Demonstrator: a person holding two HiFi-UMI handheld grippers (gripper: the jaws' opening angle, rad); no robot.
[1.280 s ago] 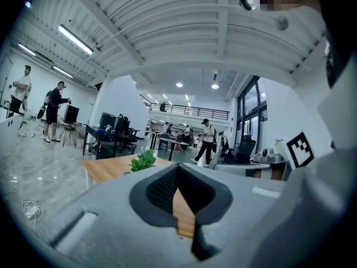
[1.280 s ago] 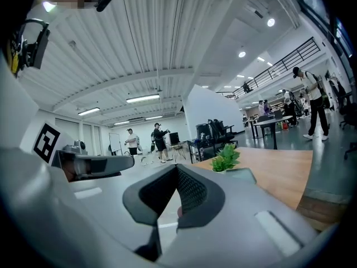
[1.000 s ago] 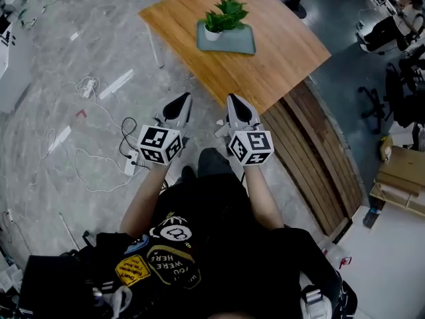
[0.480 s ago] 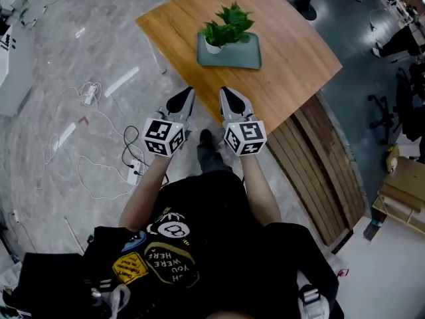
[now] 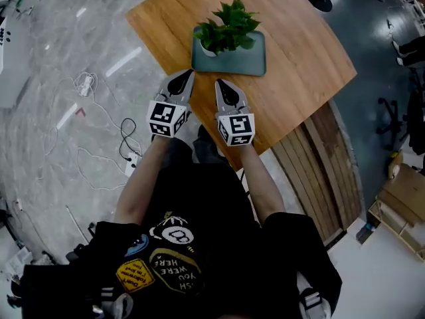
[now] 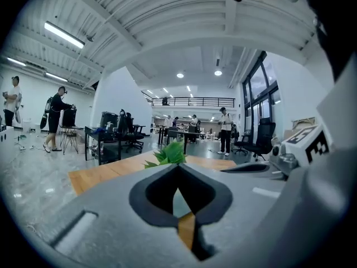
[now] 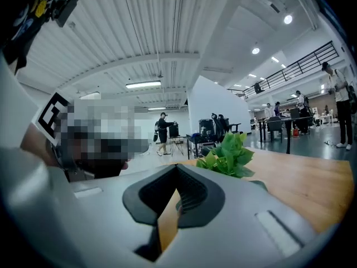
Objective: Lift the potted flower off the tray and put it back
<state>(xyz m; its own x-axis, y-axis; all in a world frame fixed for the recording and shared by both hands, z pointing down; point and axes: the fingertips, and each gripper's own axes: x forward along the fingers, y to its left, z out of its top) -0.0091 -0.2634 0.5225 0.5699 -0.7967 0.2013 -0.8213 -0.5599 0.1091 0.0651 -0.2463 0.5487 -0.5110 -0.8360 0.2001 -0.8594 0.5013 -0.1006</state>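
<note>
A green potted flower [image 5: 228, 28] in a white pot [image 5: 207, 48] stands at the left end of a teal tray [image 5: 255, 62] on a wooden table [image 5: 302, 52]. Both grippers are held side by side over the table's near edge, a short way from the tray. My left gripper [image 5: 181, 80] is shut and empty, pointing at the pot. So is my right gripper [image 5: 224, 86], which points at the tray's front rim. The left gripper view shows the leaves [image 6: 169, 153] just above the shut tips [image 6: 177, 167]. In the right gripper view the flower [image 7: 227, 155] rises right of the tips [image 7: 177, 167].
White cables and a power strip [image 5: 129, 166] lie on the grey floor at left. Wooden planks [image 5: 325, 171] lean by the table's right side, with cardboard boxes [image 5: 398, 211] beyond. Desks, chairs and several people stand far off in the gripper views.
Both grippers have moved forward from over the floor to over the table's near edge, closer to the tray. They stay shut. The flower and tray have not shifted.
</note>
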